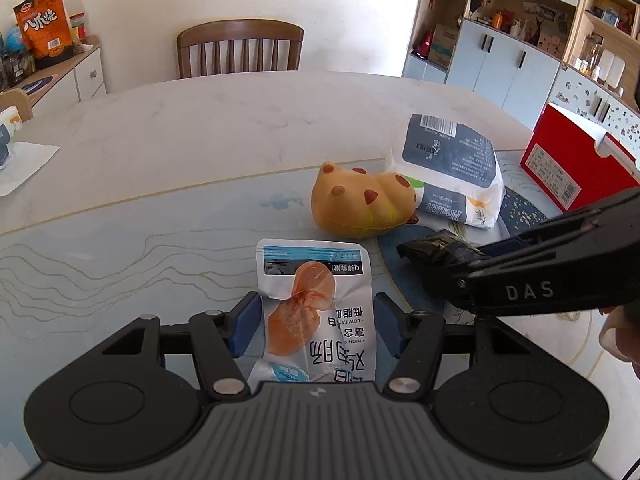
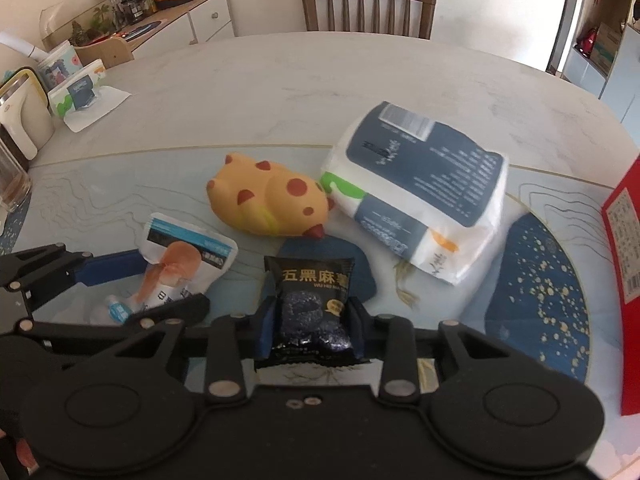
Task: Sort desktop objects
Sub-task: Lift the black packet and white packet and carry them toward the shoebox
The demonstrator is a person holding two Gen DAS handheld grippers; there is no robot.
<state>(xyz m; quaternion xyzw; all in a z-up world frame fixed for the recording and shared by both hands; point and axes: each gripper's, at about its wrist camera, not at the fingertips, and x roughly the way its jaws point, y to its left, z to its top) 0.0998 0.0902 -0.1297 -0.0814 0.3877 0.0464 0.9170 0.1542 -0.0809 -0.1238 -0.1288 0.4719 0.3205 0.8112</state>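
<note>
My left gripper [image 1: 314,326] is closed around a white and blue chicken snack packet [image 1: 316,308], its blue pads against both sides; the packet also shows in the right wrist view [image 2: 180,264]. My right gripper [image 2: 312,320] is shut on a small black sesame snack packet [image 2: 310,304], which shows in the left wrist view [image 1: 440,250] held at the right. A yellow spotted squishy toy [image 1: 366,204] [image 2: 272,200] lies on the table mat beyond both. A white and navy tissue pack [image 1: 452,168] [image 2: 420,192] lies to its right.
A red box [image 1: 576,164] [image 2: 624,272] stands at the right. The marble table [image 1: 224,120] stretches beyond the mat, with a wooden chair [image 1: 240,48] at the far side. A tissue pack on paper [image 2: 80,96] and a glass [image 2: 12,180] are at the left.
</note>
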